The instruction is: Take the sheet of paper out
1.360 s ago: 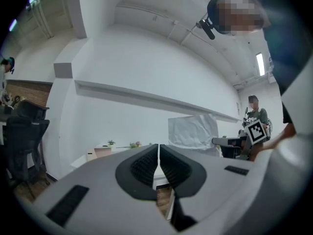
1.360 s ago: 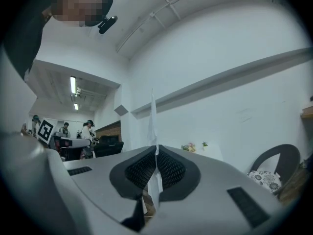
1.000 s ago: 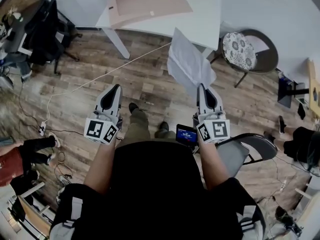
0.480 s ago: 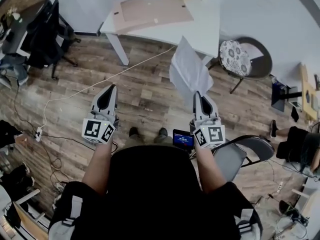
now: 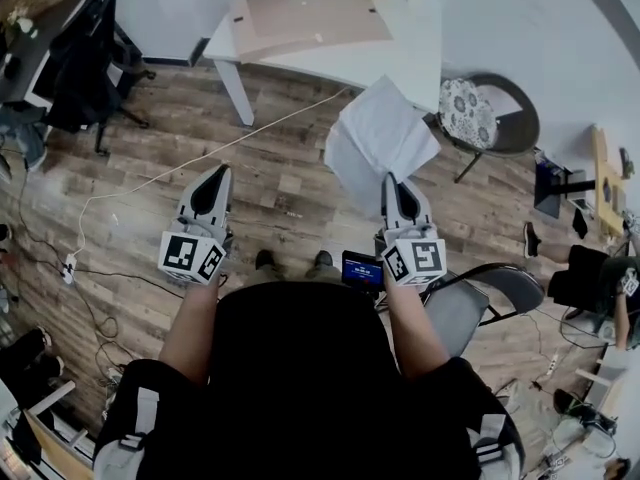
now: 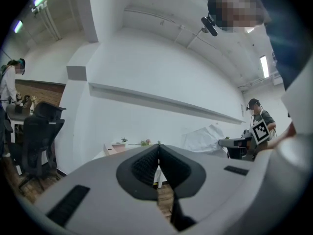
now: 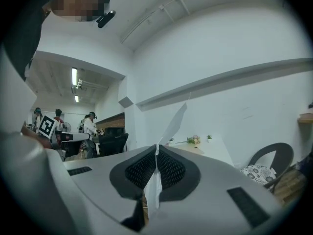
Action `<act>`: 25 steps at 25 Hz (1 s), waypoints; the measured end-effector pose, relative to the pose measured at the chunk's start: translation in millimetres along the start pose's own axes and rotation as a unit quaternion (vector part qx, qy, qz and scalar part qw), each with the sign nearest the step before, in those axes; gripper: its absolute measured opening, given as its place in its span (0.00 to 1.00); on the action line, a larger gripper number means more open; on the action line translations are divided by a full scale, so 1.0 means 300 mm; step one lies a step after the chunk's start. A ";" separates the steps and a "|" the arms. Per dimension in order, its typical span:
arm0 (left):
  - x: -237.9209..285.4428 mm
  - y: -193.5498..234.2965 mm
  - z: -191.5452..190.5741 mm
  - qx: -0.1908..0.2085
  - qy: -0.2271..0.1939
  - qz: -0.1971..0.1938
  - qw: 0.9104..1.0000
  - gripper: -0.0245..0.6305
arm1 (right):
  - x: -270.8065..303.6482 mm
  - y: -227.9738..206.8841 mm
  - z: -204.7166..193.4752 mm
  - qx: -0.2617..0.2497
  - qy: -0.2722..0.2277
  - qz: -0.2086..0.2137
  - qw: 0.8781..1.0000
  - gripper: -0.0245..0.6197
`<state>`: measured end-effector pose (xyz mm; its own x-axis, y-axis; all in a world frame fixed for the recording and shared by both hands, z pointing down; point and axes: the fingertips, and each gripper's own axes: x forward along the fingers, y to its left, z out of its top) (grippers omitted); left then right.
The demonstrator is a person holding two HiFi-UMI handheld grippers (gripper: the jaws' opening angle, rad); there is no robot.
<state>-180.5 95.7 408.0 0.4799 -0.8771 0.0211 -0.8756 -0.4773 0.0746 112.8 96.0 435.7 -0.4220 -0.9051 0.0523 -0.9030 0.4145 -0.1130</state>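
My right gripper (image 5: 397,183) is shut on the near edge of a white sheet of paper (image 5: 382,140), which fans out in the air ahead of it over the wooden floor. In the right gripper view the sheet of paper (image 7: 172,126) runs edge-on up from between the pressed pads of the right gripper (image 7: 156,153). My left gripper (image 5: 213,176) is held level at the left, apart from the sheet. Its pads meet with nothing between them, as the left gripper (image 6: 158,152) view shows. A brown envelope (image 5: 305,18) lies flat on the white table (image 5: 400,63) ahead.
A round padded chair (image 5: 487,113) stands right of the table. A folding chair (image 5: 480,298) is close at my right side. A black office chair (image 5: 80,63) stands at the far left. A white cable (image 5: 180,168) runs across the floor. Other people stand at the room's edges.
Both grippers have moved forward toward the table. The sheet in the right gripper has swung from nearly edge-on to a broader, flatter spread.
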 end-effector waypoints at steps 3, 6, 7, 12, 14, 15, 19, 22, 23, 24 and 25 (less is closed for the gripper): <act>0.002 -0.004 -0.014 -0.003 0.003 -0.007 1.000 0.04 | -0.010 -0.016 -0.004 -0.003 0.003 -0.009 1.000 0.06; 0.009 -0.011 -0.017 -0.006 0.003 -0.014 1.000 0.04 | -0.014 -0.023 -0.001 -0.006 0.003 -0.014 1.000 0.06; 0.012 -0.015 -0.019 -0.006 0.003 -0.016 1.000 0.04 | -0.015 -0.024 -0.002 -0.007 0.003 -0.014 1.000 0.06; 0.032 -0.036 -0.018 -0.007 0.003 -0.021 1.000 0.04 | -0.023 -0.043 -0.006 -0.007 0.010 -0.020 1.000 0.06; 0.038 -0.044 -0.023 -0.007 0.004 -0.024 1.000 0.04 | -0.029 -0.055 -0.008 -0.006 0.012 -0.021 1.000 0.06; 0.040 -0.049 -0.026 -0.008 0.005 -0.025 1.000 0.04 | -0.033 -0.062 -0.009 -0.006 0.013 -0.021 1.000 0.06; 0.049 -0.074 -0.033 -0.012 0.009 -0.026 1.000 0.04 | -0.048 -0.086 -0.018 -0.004 0.014 -0.023 1.000 0.06; 0.055 -0.084 -0.043 -0.010 0.010 -0.024 1.000 0.04 | -0.051 -0.088 -0.023 -0.005 0.015 -0.020 1.000 0.06; 0.057 -0.087 -0.046 -0.010 0.010 -0.023 1.000 0.04 | -0.050 -0.089 -0.025 -0.006 0.015 -0.017 1.000 0.06; 0.059 -0.090 -0.048 -0.009 0.010 -0.021 1.000 0.04 | -0.051 -0.090 -0.027 -0.007 0.015 -0.014 1.000 0.06; 0.059 -0.094 -0.048 -0.009 0.010 -0.021 1.000 0.04 | -0.052 -0.092 -0.029 -0.008 0.014 -0.012 1.000 0.06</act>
<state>-146.6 94.4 420.6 0.5166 -0.8554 0.0376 -0.8540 -0.5116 0.0939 143.6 99.5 446.8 -0.4018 -0.9119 0.0834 -0.9142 0.3941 -0.0947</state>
